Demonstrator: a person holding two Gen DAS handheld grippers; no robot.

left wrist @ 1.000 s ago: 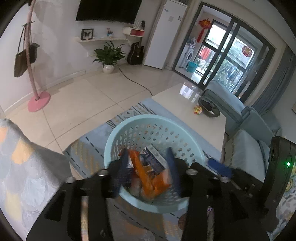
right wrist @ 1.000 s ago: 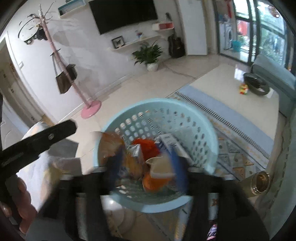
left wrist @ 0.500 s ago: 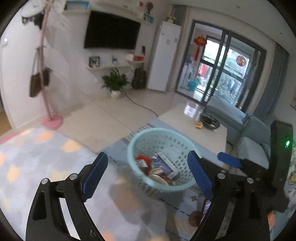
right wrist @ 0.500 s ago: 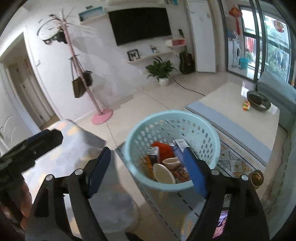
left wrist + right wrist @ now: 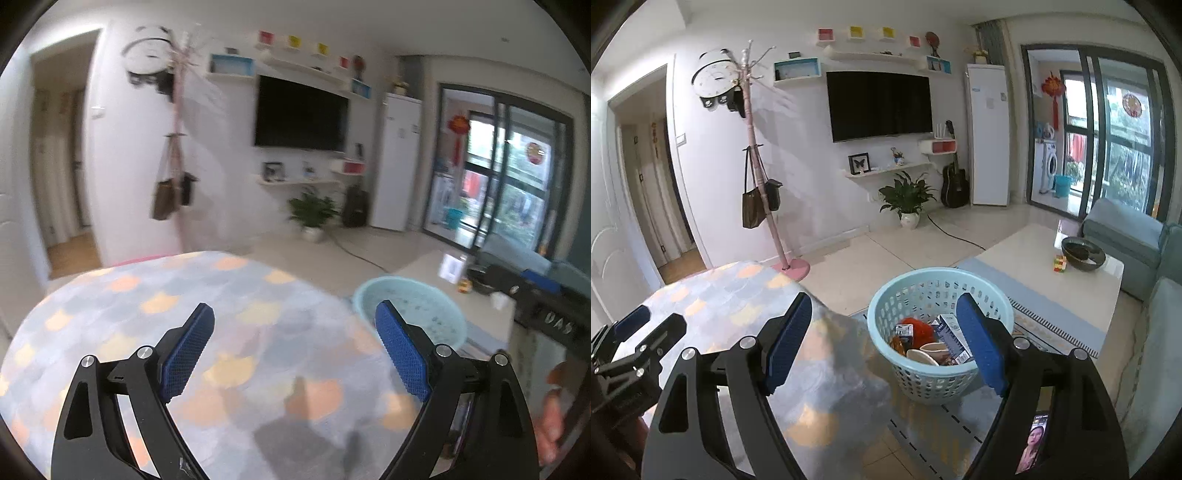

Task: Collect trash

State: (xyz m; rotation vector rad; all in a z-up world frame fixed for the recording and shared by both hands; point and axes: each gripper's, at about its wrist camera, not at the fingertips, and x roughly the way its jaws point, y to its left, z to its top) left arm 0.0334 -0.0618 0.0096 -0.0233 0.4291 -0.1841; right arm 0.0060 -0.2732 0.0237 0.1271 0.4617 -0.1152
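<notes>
On the left, the left gripper gapes over the patterned blanket, holding nothing. The right gripper is spread and empty too. Further right, the blue basket on the rug already holds cartons and wrappers; collecting looks mostly done.

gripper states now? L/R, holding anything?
Left gripper: open, holding nothing, over the patterned cloth.
Right gripper: open, holding nothing; trash sits in the blue basket ahead.
</notes>
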